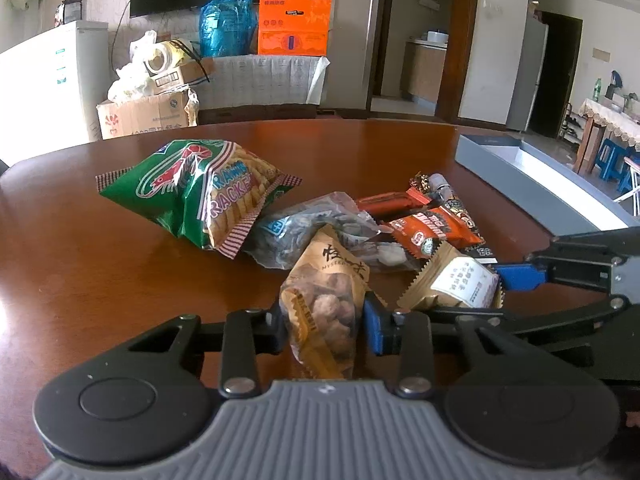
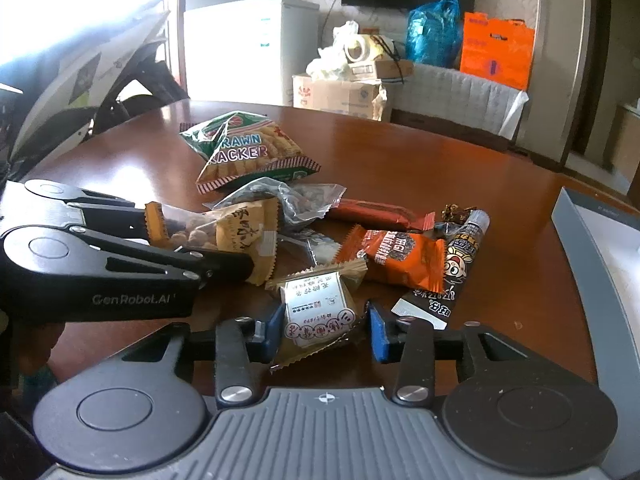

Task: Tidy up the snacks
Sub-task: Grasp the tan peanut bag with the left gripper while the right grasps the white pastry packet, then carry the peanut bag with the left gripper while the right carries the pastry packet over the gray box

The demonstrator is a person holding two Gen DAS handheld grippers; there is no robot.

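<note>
Prawn cracker bag point(image 1: 204, 192) far left on bench point(image 1: 80, 264), untouched. Left hand-held gripper point(image 1: 322, 326) narrowed onto nut pouch point(image 1: 324, 304), pads pinching its lower end. Right hand-held gripper point(image 2: 322, 330) closed around tan cake packet point(image 2: 316, 300); left pad touches, right pad contact unclear. Risk: both grips sit on slack film, so packets may slip or snag neighbours when lifted toward grey tray point(image 1: 520, 168) at right

Left gripper point(image 1: 324, 330) with black linkage arms, silver rivets, blue finger pads, ribbed grey housing between two black round discs, right gripper point(image 2: 326, 334) alike, white "GenRobot.AI" lettering on the left gripper's black side
</note>
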